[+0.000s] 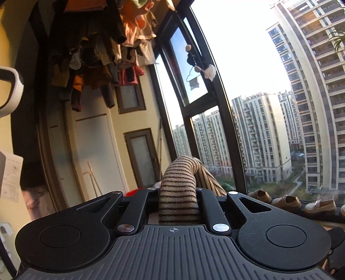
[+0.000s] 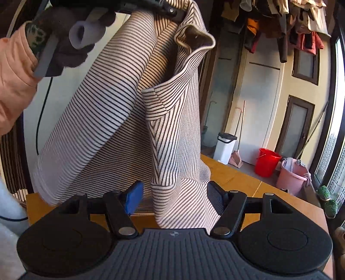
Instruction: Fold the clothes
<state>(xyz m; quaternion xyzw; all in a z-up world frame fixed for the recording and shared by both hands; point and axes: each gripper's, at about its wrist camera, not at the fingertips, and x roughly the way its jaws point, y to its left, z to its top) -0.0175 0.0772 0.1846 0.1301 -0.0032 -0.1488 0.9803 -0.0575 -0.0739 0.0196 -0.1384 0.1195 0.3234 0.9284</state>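
Observation:
A cream garment with thin dark stripes (image 2: 120,103) hangs in the air from its top edge, its lower part reaching down to the wooden table (image 2: 237,178). My left gripper (image 1: 177,191) is shut on a bunched fold of this striped garment (image 1: 179,193); in the right wrist view it shows at the top (image 2: 170,8), carried by a gloved hand with a pink sleeve (image 2: 15,71). My right gripper (image 2: 174,199) stands open low down. A hanging fold of the garment lies between its blue pad (image 2: 134,198) and the dark one, and the pads do not press on it.
Several clothes hang overhead (image 1: 97,53). A tall window (image 1: 215,97) faces apartment blocks, with shoes (image 1: 286,202) on its sill. Beyond the table stand a white bin (image 2: 224,147), a red bucket (image 2: 267,164) and a pink bucket (image 2: 292,176). Small plants (image 2: 325,191) sit at the right.

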